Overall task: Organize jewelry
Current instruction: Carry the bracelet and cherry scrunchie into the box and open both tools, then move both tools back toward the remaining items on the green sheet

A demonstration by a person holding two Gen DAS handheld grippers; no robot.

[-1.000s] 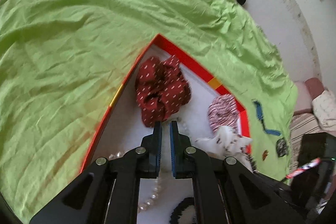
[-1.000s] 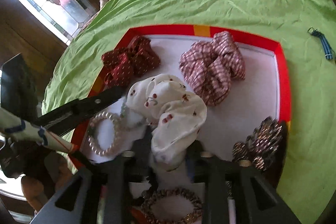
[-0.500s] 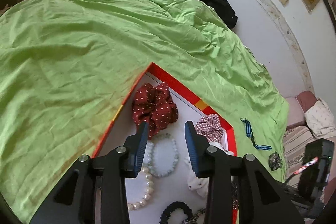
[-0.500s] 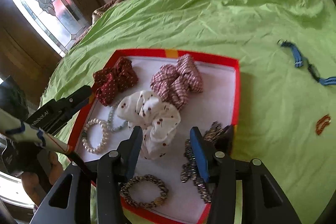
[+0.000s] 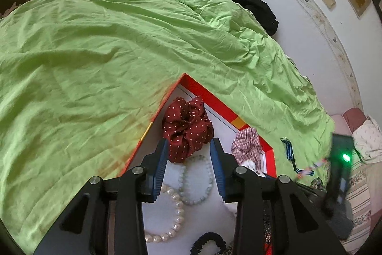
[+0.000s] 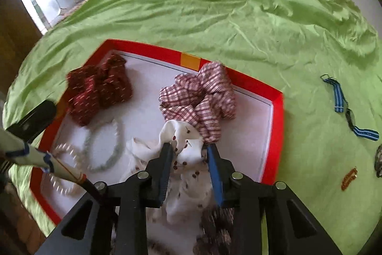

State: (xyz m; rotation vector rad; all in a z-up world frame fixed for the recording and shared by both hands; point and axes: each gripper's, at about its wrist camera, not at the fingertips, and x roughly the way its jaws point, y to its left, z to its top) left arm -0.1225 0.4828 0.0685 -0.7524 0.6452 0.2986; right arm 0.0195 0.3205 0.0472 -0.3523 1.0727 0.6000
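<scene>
Left wrist view: the left gripper (image 5: 188,154) sits at the lower middle of the frame with its jaws parted and nothing pinched between them. Past its blue pads lies the dark red dotted scrunchie (image 5: 187,129), whose lower edge falls in the gap without touching either pad. The scrunchie rests in the far corner of the red-rimmed tray (image 5: 214,99), and that corner points toward the top of the frame. Below it, between the fingers, a pale green bead bracelet (image 5: 197,183) lies flat as a ring, touching a white pearl bracelet (image 5: 169,214) at lower left. A checked scrunchie (image 5: 247,143) sits against the tray's right rim. A black hair tie (image 5: 210,240) shows at the bottom edge. The tray rests on a green bedsheet (image 5: 95,63). No readable writing appears.

Right wrist view: the right gripper (image 6: 189,154) is at lower centre, and its jaws are closing around the white cherry-print scrunchie (image 6: 188,159), whose bunched cloth fills the gap; whether the pads press it yet cannot be told. The checked scrunchie (image 6: 200,102) lies just above it, touching. The dark red scrunchie (image 6: 100,90) is at the tray's upper left. A blue striped strap (image 6: 339,99) lies on the sheet at the right, its long axis running down and rightward. No label can be read.
</scene>
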